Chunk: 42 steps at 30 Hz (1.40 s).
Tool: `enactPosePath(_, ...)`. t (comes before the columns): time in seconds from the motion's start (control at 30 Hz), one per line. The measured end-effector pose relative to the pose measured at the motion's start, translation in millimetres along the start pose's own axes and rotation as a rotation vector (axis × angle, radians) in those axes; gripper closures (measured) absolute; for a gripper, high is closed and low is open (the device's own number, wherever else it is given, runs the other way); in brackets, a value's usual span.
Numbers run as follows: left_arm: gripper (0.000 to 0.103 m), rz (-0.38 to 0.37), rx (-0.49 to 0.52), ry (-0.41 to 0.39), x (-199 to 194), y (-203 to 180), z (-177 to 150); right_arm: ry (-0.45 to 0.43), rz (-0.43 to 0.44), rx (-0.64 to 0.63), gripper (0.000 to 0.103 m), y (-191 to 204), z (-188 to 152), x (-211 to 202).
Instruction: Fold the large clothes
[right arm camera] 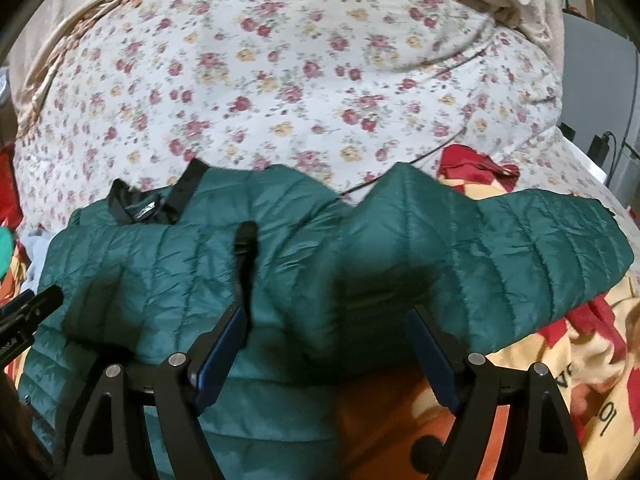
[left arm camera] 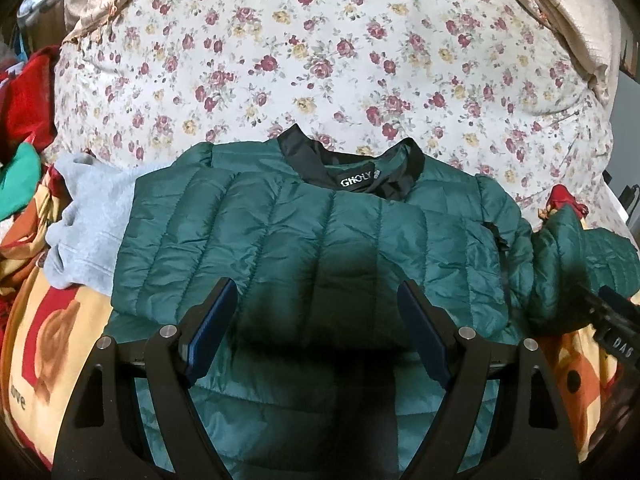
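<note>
Both tongs point(left arm camera: 318, 316) point(right arm camera: 326, 344) released above green jacket point(left arm camera: 304, 232), its hem hidden beneath them.

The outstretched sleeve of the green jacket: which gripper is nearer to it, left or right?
Right. The right gripper hovers, jaws open, directly over where the sleeve joins the jacket. The left gripper hovers over the jacket's body, the sleeve off to its side.

A bed is carrying everything, covered near the camera by a plush blanket point(left arm camera: 48, 344) printed in yellow, orange and red. A bulky white quilt with small red and yellow flowers point(left arm camera: 320, 60) is lying across the far part. A quilted dark green puffer jacket with a black collar point(left arm camera: 320, 232) is lying spread on the blanket, its collar reaching the floral quilt, one sleeve point(right arm camera: 520, 248) stretching out sideways. A light grey sweatshirt point(left arm camera: 88, 216) is lying crumpled just beside the jacket, partly under it.
</note>
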<state>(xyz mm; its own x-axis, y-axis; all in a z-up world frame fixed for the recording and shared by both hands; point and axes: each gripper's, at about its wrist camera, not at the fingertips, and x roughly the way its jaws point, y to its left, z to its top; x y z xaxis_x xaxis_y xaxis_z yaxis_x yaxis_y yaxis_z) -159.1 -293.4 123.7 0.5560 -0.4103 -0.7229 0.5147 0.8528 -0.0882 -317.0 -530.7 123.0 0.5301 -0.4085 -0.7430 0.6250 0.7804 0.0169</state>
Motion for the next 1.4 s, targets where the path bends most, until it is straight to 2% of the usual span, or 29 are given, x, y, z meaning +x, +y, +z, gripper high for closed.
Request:
enactPosePath(0.17,0.021,-0.002,-0.011,0.009,7,6,0,-0.004,-0.055,0.071,0.023,-40,6,9)
enactPosePath(0.37,0.021,0.002,-0.014,0.020,13,13,-3,-0.029,-0.175,0.158,0.023,-107,16,15)
enactPosePath(0.5,0.021,0.002,-0.034,0.024,18,21,-2,-0.064,-0.273,0.284,0.023,-169,16,10)
enactPosePath(0.6,0.021,0.008,-0.046,0.030,22,26,-2,-0.071,-0.306,0.418,0.023,-215,12,8)
enactPosePath(0.67,0.021,0.011,-0.053,0.035,26,30,-2,-0.074,-0.299,0.500,0.023,-239,7,8)
enactPosePath(0.8,0.021,0.018,-0.068,0.044,32,36,-4,-0.082,-0.218,0.684,0.023,-284,1,18)
enactPosePath(0.97,0.021,0.042,-0.046,0.060,38,40,-8,-0.100,-0.204,0.658,0.023,-295,20,29)
enactPosePath(1.0,0.021,0.049,-0.042,0.059,38,41,-8,-0.116,-0.206,0.666,0.025,-298,22,30)
enactPosePath(1.07,0.021,0.055,-0.044,0.059,38,44,-9,-0.105,-0.190,0.672,0.070,-300,23,35)
enactPosePath(1.17,0.021,0.055,-0.057,0.056,36,49,-8,-0.130,-0.111,0.681,0.088,-301,22,32)
enactPosePath(1.27,0.021,0.055,-0.066,0.045,32,53,-5,-0.183,-0.025,0.623,0.090,-286,25,15)
enactPosePath(1.4,0.021,0.063,-0.067,0.024,25,60,-2,-0.231,0.167,0.567,0.090,-251,34,-13)
